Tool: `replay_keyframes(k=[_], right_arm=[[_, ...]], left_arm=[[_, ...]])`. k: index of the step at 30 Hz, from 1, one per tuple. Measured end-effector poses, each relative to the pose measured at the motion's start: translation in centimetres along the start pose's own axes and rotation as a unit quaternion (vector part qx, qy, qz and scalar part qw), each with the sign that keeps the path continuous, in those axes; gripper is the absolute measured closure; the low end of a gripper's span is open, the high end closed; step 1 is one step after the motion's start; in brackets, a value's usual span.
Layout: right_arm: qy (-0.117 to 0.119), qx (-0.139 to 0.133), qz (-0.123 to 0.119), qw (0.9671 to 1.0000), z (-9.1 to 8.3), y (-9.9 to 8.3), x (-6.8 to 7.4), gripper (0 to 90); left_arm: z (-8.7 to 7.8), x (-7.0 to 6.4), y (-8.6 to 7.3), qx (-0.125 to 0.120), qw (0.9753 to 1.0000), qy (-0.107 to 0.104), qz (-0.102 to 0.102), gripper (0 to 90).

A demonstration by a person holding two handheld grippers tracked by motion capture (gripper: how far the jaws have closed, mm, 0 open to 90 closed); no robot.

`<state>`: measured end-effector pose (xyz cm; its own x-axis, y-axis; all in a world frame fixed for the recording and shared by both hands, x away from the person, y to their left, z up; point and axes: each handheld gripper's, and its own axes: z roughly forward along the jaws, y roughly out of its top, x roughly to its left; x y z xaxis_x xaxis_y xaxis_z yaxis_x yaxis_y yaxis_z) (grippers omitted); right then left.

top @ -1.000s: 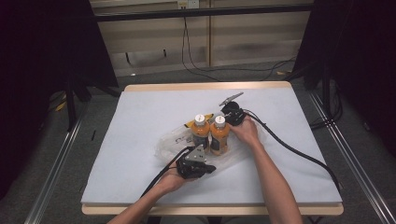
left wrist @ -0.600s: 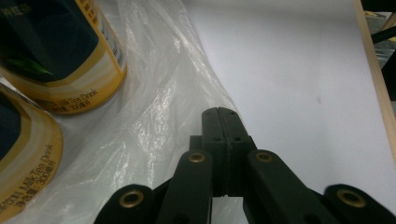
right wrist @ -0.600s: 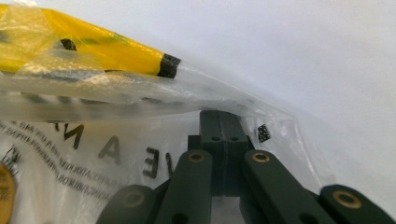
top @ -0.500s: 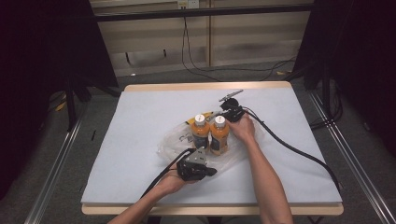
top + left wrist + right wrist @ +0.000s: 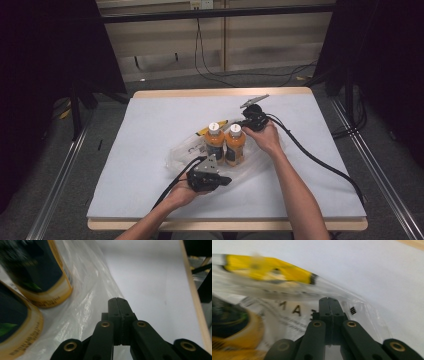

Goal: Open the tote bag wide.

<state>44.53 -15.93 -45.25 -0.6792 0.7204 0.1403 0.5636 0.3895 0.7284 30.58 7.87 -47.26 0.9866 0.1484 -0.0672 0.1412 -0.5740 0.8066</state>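
Your left gripper (image 5: 117, 301) and right gripper (image 5: 329, 301) both clamp the bag (image 5: 182, 150); bottles (image 5: 225, 142) at ten o'clock are blurred, labels unreadable.

My left tool (image 5: 118, 301) and my right tool (image 5: 329, 301) each have their jaws pressed together on the clear plastic bag (image 5: 185, 150), one at its near edge and one at its far edge. The bag lies crumpled and spread out on the white bench (image 5: 150, 125), glossy, with dark printed letters on the film near my right tool. Two orange bottles (image 5: 225, 145) stand upright side by side in the middle of the bag, touching, each with a white cap and a dark label edged in yellow. A flat yellow packet (image 5: 269, 271) lies at the bag's far side, just beyond the bottles.
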Motion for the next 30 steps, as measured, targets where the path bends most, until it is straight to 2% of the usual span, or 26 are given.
replay_keyframes(k=[2,3,4,5,7,8,9,10,11,13,16,20,21,22,23,24,25,26,27,28,29,30], right_arm=[[0.002,-0.006,-0.006,1.0000,-1.0,-0.2,0.3,90.0],[0.006,-0.010,-0.018,0.9998,-1.9,-0.5,0.7,90.0],[0.006,-0.010,-0.018,0.9998,-1.9,-0.5,0.7,90.0],[0.006,-0.012,-0.023,0.9996,-2.9,-0.8,0.8,90.0],[0.008,-0.019,-0.024,0.9995,-3.3,-1.0,0.8,90.0],[0.011,-0.025,-0.023,0.9994,-3.8,-1.2,0.8,90.0],[0.020,-0.040,-0.012,0.9989,-4.6,-1.5,0.7,90.0],[0.020,-0.040,-0.012,0.9989,-4.6,-1.5,0.7,90.0],[0.022,-0.052,-0.005,0.9984,-5.4,-2.0,0.7,90.0],[0.018,-0.055,-0.006,0.9983,-5.8,-2.2,0.8,89.2],[0.014,-0.065,-0.011,0.9977,-6.9,-2.8,1.3,82.0],[-0.010,-0.072,-0.022,0.9971,-8.3,-3.6,2.2,67.2],[-0.017,-0.087,-0.017,0.9959,-9.2,-4.1,2.6,58.3],[-0.017,-0.087,-0.017,0.9959,-9.2,-4.1,2.6,58.3],[-0.012,-0.095,-0.017,0.9953,-9.7,-4.3,2.8,55.2],[-0.025,-0.105,-0.020,0.9940,-10.6,-4.9,3.3,42.6],[-0.025,-0.109,-0.017,0.9936,-11.0,-5.2,3.5,38.5],[-0.025,-0.109,-0.017,0.9936,-11.0,-5.2,3.5,38.5],[-0.035,-0.120,-0.018,0.9920,-11.9,-5.9,4.0,29.2],[-0.035,-0.120,-0.018,0.9920,-11.9,-5.9,4.0,29.2],[-0.042,-0.124,-0.014,0.9913,-12.7,-6.5,4.4,21.1],[-0.042,-0.124,-0.014,0.9913,-12.7,-6.5,4.4,21.1]], left_arm=[[-0.6,0.1,0.1,-0.014,0.9999,0.004,-0.001,90.0],[-1.0,0.2,0.1,-0.021,0.9997,0.008,-0.005,90.0],[-1.4,0.2,0.1,-0.030,0.9994,0.012,-0.009,90.0],[-1.8,0.4,0.1,-0.037,0.9992,0.013,-0.008,90.0],[-2.5,0.5,0.0,-0.059,0.9978,0.021,-0.021,89.1],[-2.9,0.6,-0.1,-0.061,0.9976,0.025,-0.022,86.3],[-3.4,0.7,-0.3,-0.068,0.9967,0.039,-0.023,79.6],[-3.4,0.7,-0.3,-0.068,0.9967,0.039,-0.023,74.5],[-3.6,0.6,-0.3,-0.070,0.9963,0.044,-0.026,74.5],[-3.9,0.4,-0.5,-0.082,0.9957,0.042,-0.016,73.2],[-4.4,0.2,-0.5,-0.081,0.9952,0.051,-0.019,62.5],[-5.1,0.1,-0.6,-0.089,0.9941,0.054,-0.031,49.8],[-5.5,0.2,-0.6,-0.087,0.9929,0.071,-0.038,39.7],[-5.5,0.2,-0.6,-0.087,0.9929,0.071,-0.038,34.6],[-5.8,0.2,-0.6,-0.088,0.9922,0.076,-0.044,32.1],[-6.0,0.2,-0.6,-0.094,0.9911,0.081,-0.048,27.5],[-6.5,0.2,-0.7,-0.097,0.9887,0.101,-0.053,21.8],[-6.5,0.2,-0.7,-0.097,0.9887,0.101,-0.053,18.0],[-7.1,0.3,-1.0,-0.107,0.9869,0.106,-0.059,15.7],[-7.1,0.3,-1.0,-0.107,0.9869,0.106,-0.059,13.2],[-7.5,0.4,-1.3,-0.114,0.9843,0.118,-0.065,10.1],[-7.5,0.4,-1.3,-0.114,0.9843,0.118,-0.065,9.2]])
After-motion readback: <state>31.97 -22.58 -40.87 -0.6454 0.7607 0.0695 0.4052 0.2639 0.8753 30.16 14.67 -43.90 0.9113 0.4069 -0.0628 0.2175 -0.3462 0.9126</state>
